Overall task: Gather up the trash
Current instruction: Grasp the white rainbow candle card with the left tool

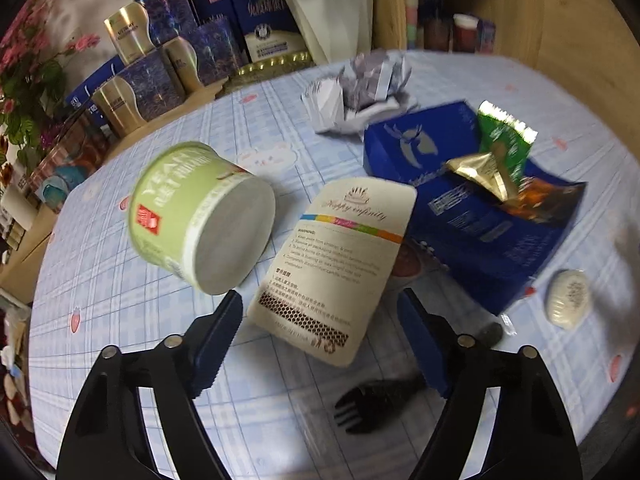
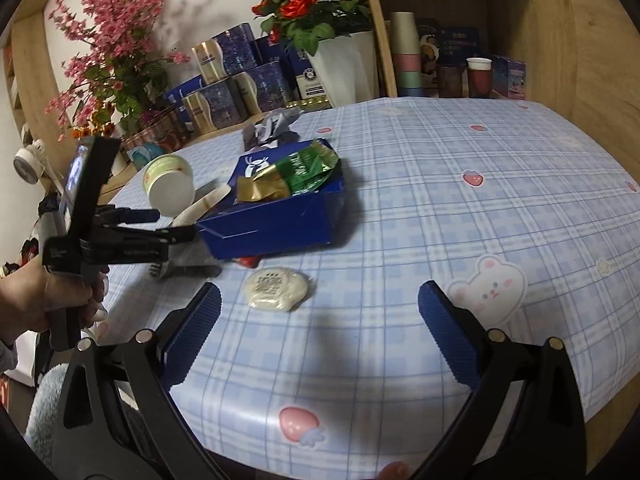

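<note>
A blue cardboard box [image 1: 472, 216] lies on the table holding a green and a gold wrapper [image 1: 502, 148]. A white printed card packet [image 1: 336, 264] leans against it. A green paper cup [image 1: 200, 216] lies on its side to the left. A black plastic fork [image 1: 376, 400] lies near the front. A white round wrapped packet [image 1: 568, 298] lies right of the box. Crumpled paper [image 1: 360, 88] lies behind. My left gripper [image 1: 320, 340] is open, its fingers on either side of the card packet's lower end. My right gripper [image 2: 320, 332] is open and empty, just short of the white round packet [image 2: 276, 288]. The box [image 2: 280, 216] and cup [image 2: 170, 186] show there too.
The table has a blue checked cloth [image 2: 460, 208] with strawberry prints. Stacked gift boxes and tins [image 1: 160, 60] and a white flower pot [image 1: 332, 12] stand at the back. Wooden shelves [image 2: 460, 60] with cups stand behind the table. The left gripper's hand-held body [image 2: 100, 232] shows at left.
</note>
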Demonstrator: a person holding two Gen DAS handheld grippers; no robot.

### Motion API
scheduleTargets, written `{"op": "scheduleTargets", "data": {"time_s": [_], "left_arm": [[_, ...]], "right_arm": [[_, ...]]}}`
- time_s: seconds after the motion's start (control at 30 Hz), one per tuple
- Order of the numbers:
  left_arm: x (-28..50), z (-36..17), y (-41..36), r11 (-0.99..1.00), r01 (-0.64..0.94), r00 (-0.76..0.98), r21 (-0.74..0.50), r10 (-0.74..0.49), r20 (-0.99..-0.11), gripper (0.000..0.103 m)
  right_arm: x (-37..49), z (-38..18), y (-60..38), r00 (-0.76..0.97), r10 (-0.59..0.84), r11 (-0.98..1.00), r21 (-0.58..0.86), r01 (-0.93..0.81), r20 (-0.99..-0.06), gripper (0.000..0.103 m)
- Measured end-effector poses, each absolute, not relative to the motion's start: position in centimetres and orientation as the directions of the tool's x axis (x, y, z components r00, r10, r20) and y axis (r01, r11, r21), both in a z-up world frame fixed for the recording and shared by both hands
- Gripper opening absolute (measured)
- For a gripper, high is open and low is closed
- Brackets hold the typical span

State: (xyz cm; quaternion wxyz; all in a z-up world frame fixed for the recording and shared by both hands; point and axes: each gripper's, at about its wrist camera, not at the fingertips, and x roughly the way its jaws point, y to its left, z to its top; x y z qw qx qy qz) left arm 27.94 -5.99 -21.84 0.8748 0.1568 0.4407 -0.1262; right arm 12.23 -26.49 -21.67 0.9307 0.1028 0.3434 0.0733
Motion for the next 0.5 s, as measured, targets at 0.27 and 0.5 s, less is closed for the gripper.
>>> {"op": "scheduleTargets", "data": {"time_s": [0.27, 0.5], "left_arm": [[28.9, -22.2, -6.5, 0.930, 0.334, 0.565, 0.150, -0.070, -0.822, 0.057], [28.2, -19.6, -5.2, 0.948, 0.316, 0.573, 0.038, -0.158, -0.804, 0.024]], "right_arm": [[12.6, -22.2, -26.9, 0.741, 0.207, 0.968, 0.244, -0.059, -0.639, 0.097], [13.0, -21.5, -26.9, 0.740, 0.224, 0.967, 0.242, -0.086, -0.634, 0.097]]}}
